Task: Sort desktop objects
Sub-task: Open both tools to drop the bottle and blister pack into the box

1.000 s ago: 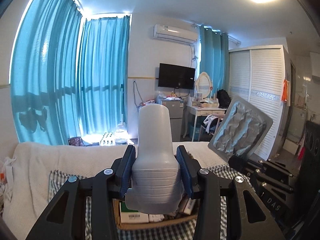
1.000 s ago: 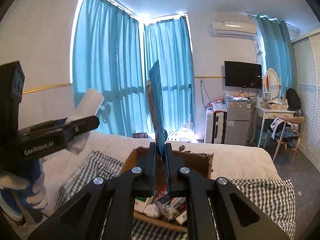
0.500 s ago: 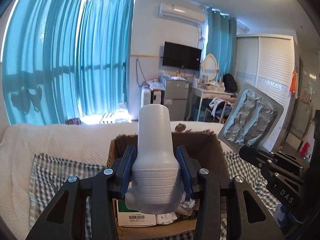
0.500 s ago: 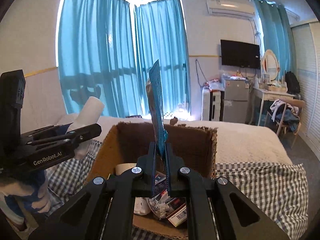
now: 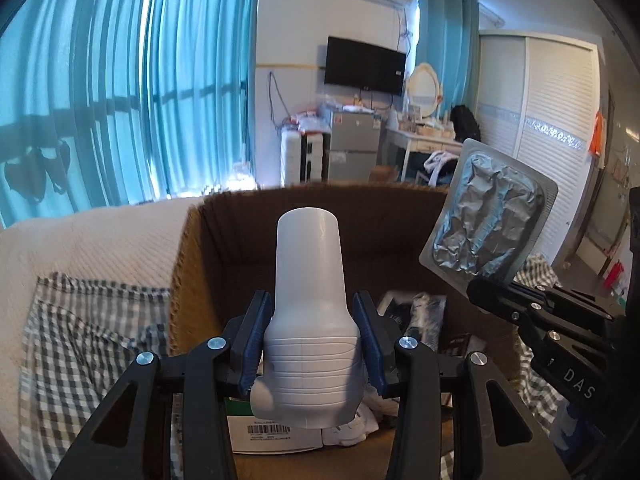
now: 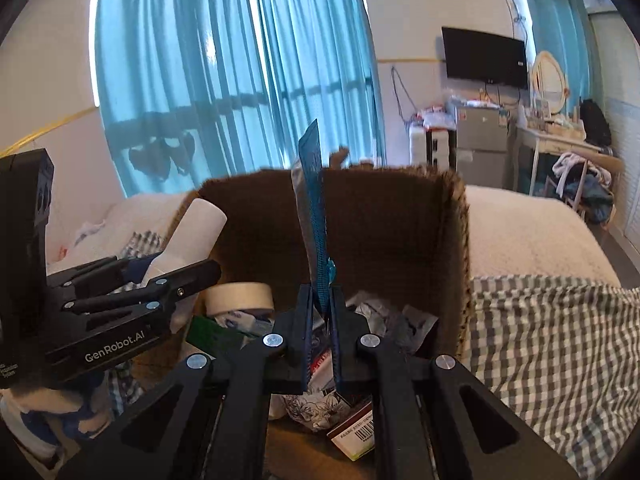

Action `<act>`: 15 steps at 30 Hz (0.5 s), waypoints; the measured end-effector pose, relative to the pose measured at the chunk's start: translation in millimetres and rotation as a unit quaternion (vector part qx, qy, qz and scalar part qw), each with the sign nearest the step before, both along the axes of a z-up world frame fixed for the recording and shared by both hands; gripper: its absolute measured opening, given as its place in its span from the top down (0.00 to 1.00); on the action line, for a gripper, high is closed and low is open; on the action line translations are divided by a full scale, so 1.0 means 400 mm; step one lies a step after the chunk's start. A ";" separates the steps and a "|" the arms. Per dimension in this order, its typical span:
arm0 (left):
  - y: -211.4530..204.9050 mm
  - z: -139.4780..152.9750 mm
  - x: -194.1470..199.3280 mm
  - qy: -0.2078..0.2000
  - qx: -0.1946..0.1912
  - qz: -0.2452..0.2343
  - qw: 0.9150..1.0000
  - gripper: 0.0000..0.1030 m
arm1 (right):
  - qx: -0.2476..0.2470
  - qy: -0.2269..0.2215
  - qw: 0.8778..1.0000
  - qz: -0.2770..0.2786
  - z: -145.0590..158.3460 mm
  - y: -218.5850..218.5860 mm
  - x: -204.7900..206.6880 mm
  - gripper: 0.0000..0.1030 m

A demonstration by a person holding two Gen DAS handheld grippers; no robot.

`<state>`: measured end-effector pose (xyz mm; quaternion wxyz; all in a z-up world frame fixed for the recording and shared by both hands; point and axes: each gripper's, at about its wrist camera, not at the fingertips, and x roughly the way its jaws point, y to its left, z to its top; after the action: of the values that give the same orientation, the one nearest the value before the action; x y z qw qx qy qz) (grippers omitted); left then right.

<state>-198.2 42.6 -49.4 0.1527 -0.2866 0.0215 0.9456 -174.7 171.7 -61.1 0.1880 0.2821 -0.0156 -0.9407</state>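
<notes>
both held things have come down toward the cardboard box: the grey bottle, clamped in the left gripper, and the blister pack, pinched in the right gripper, now hover over its cluttered inside, ready for dropping.

Bright daylight glows through the blue curtains; fisheye edges curve, corners vignette black

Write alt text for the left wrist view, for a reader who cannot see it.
The left gripper holds a grey plastic bottle upright over an open cardboard box of mixed clutter on a checked cloth. At right, the right gripper pinches a crinkled foil blister pack; blue curtains and a wall television lie behind.
</notes>
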 end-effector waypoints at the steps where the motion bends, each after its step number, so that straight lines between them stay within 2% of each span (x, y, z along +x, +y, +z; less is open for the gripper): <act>1: 0.003 -0.011 -0.005 -0.003 -0.003 0.002 1.000 0.58 | 0.004 -0.005 1.000 -0.002 -0.009 0.000 -0.011 0.93; 8: 0.016 -0.069 -0.046 -0.021 -0.021 0.011 0.999 0.56 | 0.013 -0.020 1.000 -0.011 -0.045 -0.001 -0.044 0.93; 11: 0.009 -0.070 -0.053 -0.024 -0.020 0.018 0.999 0.50 | 0.018 -0.015 1.000 -0.021 -0.038 0.003 -0.037 0.91; 15: 0.000 -0.047 -0.035 -0.012 -0.015 0.021 1.000 0.41 | 0.019 0.006 0.999 -0.027 -0.010 0.007 -0.011 0.83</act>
<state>-212.3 42.6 -68.2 0.1285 -0.3009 0.0273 0.9446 -178.9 174.3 -65.2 0.1575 0.2796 -0.0046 -0.9471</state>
